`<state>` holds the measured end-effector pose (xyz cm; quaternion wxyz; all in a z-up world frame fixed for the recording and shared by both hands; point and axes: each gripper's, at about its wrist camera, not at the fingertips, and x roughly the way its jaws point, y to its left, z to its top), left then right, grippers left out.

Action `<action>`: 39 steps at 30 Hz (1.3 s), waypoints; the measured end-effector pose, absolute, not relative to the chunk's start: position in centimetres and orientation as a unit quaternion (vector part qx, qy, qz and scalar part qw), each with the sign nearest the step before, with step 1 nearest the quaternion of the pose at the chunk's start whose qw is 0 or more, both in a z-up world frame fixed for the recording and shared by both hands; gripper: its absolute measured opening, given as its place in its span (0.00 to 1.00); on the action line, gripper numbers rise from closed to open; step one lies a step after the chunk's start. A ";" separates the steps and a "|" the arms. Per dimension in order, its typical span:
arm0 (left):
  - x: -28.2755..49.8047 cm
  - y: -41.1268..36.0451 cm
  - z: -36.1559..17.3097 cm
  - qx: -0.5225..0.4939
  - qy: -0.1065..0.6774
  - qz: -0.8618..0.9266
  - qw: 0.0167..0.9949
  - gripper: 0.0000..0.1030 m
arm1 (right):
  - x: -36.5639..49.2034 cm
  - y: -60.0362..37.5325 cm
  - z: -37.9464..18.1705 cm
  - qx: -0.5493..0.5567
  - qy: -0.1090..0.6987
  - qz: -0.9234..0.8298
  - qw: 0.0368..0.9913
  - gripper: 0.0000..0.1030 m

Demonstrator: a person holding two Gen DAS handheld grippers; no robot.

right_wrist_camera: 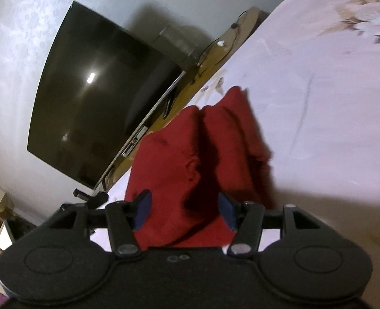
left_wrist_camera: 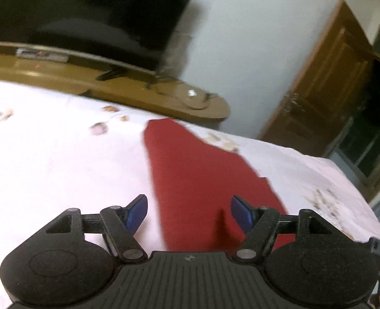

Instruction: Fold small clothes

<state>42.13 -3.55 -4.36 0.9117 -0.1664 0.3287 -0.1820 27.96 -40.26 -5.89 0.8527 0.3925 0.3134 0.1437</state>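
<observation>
A small red garment [left_wrist_camera: 202, 175] lies on the white flowered bedsheet [left_wrist_camera: 61, 154]. In the left wrist view it is a flat strip running away from my left gripper [left_wrist_camera: 189, 212], which hovers open over its near end with nothing between the blue pads [left_wrist_camera: 138, 212]. In the right wrist view the red garment [right_wrist_camera: 202, 154] looks rumpled, with a deep fold down its middle. My right gripper [right_wrist_camera: 186, 211] is open above its near edge; the cloth sits between and below the blue pads [right_wrist_camera: 227, 213], which do not press on it.
A dark television [right_wrist_camera: 99, 108] stands on a long wooden cabinet [left_wrist_camera: 138, 90] past the bed's far edge. A brown wooden door [left_wrist_camera: 326, 82] and a window are at the right. Bedsheet [right_wrist_camera: 318, 103] spreads on both sides of the garment.
</observation>
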 end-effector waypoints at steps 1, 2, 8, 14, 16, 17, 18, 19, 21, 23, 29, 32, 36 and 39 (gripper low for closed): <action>42.2 -3.3 -5.0 -0.176 0.332 -0.183 0.909 0.69 | 29.0 -39.9 -6.0 0.391 0.318 0.148 0.851 0.56; 42.2 -3.3 -5.5 -0.183 0.334 -0.182 0.907 0.69 | 29.8 -39.6 -6.1 0.391 0.326 0.152 0.847 0.57; 44.8 -4.1 -8.3 -0.180 0.361 -0.175 0.898 0.69 | 32.8 -37.6 -7.1 0.388 0.358 0.163 0.833 0.61; 44.4 -3.0 -9.2 -0.188 0.366 -0.178 0.894 0.69 | 34.5 -37.1 -7.9 0.416 0.363 0.190 0.812 0.59; 44.2 -3.0 -9.0 -0.180 0.361 -0.176 0.898 0.69 | 34.7 -37.3 -7.8 0.427 0.354 0.184 0.812 0.58; 44.1 -2.9 -8.8 -0.176 0.357 -0.175 0.901 0.69 | 35.0 -37.3 -7.6 0.423 0.347 0.181 0.818 0.58; 44.0 -2.9 -8.7 -0.174 0.355 -0.173 0.902 0.69 | 35.2 -37.5 -7.4 0.419 0.339 0.175 0.824 0.58; 44.1 -2.8 -8.8 -0.171 0.361 -0.170 0.901 0.69 | 35.2 -38.0 -7.3 0.415 0.332 0.164 0.831 0.58; 44.4 -2.9 -8.9 -0.165 0.380 -0.165 0.895 0.69 | 35.4 -38.8 -7.2 0.417 0.322 0.154 0.836 0.58; 44.8 -3.0 -9.3 -0.152 0.395 -0.161 0.892 0.69 | 35.2 -39.6 -7.6 0.428 0.331 0.157 0.826 0.60; 44.7 -2.5 -10.0 -0.161 0.395 -0.160 0.890 0.69 | 31.9 -39.8 -8.9 0.453 0.364 0.177 0.794 0.69; 44.8 -2.6 -10.1 -0.160 0.396 -0.159 0.890 0.69 | 31.9 -39.7 -9.1 0.466 0.372 0.183 0.782 0.76; 45.0 -2.6 -10.1 -0.158 0.398 -0.159 0.889 0.69 | 34.7 -39.0 -8.9 0.461 0.383 0.200 0.775 0.78; 45.0 -2.6 -10.0 -0.159 0.400 -0.160 0.888 0.69 | 36.6 -38.2 -8.3 0.444 0.382 0.214 0.781 0.71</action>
